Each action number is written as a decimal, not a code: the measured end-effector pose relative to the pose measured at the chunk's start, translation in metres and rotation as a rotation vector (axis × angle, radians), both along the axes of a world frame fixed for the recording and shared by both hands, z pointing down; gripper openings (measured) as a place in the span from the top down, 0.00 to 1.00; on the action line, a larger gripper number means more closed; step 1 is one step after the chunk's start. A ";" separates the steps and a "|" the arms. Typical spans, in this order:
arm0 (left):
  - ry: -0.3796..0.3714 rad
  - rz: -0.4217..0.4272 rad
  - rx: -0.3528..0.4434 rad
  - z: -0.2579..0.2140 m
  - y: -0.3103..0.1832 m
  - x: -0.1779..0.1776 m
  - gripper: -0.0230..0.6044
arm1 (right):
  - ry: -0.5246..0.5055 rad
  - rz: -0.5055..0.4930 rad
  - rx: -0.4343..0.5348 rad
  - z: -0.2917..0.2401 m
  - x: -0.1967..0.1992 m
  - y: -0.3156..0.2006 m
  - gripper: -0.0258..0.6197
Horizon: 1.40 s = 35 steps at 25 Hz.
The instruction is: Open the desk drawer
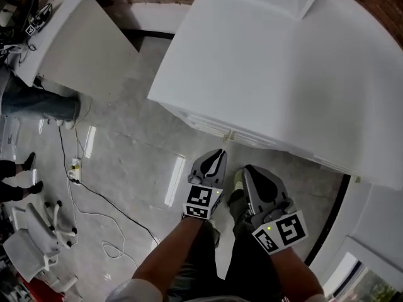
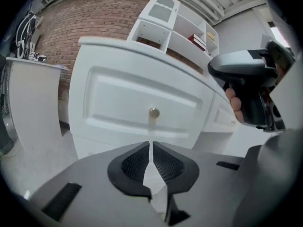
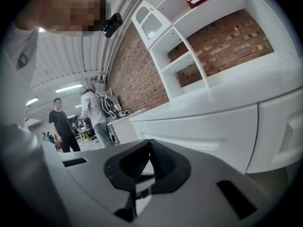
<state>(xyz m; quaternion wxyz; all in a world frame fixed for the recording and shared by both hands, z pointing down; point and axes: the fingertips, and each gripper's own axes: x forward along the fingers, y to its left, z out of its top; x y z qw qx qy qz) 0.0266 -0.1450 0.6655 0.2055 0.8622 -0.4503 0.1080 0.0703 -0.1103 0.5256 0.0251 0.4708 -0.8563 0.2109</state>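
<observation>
Grey left tongs (image 2: 150, 146), right tongs (image 3: 150, 144) (closed)

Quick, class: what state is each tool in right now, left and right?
Left tool: closed, holding nothing; the drawer knob is ahead, untouched.
Right tool: closed, holding nothing.

You held L gripper (image 1: 218, 153) just short of the drawer knob (image 1: 228, 135) on the white desk (image 1: 264, 61), w/ R gripper (image 1: 247, 170) beside it, right. Cables (image 1: 94, 197) lay across floor (image 1: 138, 162), left.
</observation>
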 end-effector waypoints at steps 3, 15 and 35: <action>-0.015 -0.020 -0.022 0.046 -0.010 0.001 0.91 | -0.009 -0.005 0.000 0.027 0.000 -0.006 0.93; -0.091 -0.087 -0.098 0.157 -0.036 0.016 0.79 | -0.040 -0.057 0.000 0.067 0.000 -0.019 0.93; -0.136 -0.100 -0.147 0.186 -0.023 0.014 0.84 | -0.041 -0.070 -0.051 0.076 0.006 -0.001 0.93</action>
